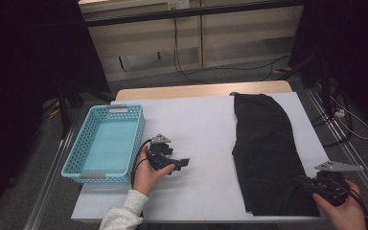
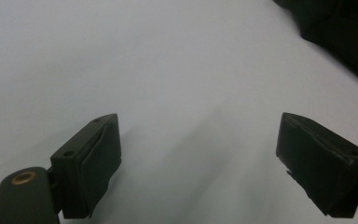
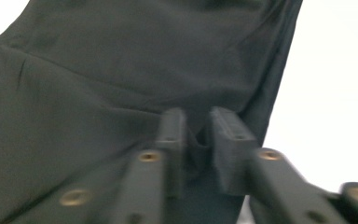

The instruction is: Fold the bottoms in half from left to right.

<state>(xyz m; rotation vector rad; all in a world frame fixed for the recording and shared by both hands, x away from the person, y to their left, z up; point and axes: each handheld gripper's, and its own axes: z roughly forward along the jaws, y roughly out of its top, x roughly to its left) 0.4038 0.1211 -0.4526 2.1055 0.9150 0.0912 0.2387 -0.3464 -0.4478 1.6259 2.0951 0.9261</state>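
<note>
Now right tongs (image 3: 196, 140) pinching near corner of the black cloth (image 1: 263, 153) | left tongs (image 2: 200, 163) spread wide, hovering over bare worktop (image 1: 196, 120) | cloth lies long, running away from me on the right, nearer my right hand; basket (image 1: 79, 165) at far left

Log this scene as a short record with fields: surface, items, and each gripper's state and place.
surface: table under a white cover
cloth: black cloth lying flat on the right side, running from far edge to near edge
basket: light blue basket at the left, nothing seen inside
left gripper: left gripper jaws wide open over the bare cover, right of the basket, holding nothing
right gripper: right gripper jaws closed on a fold of the cloth at its near right corner
</note>
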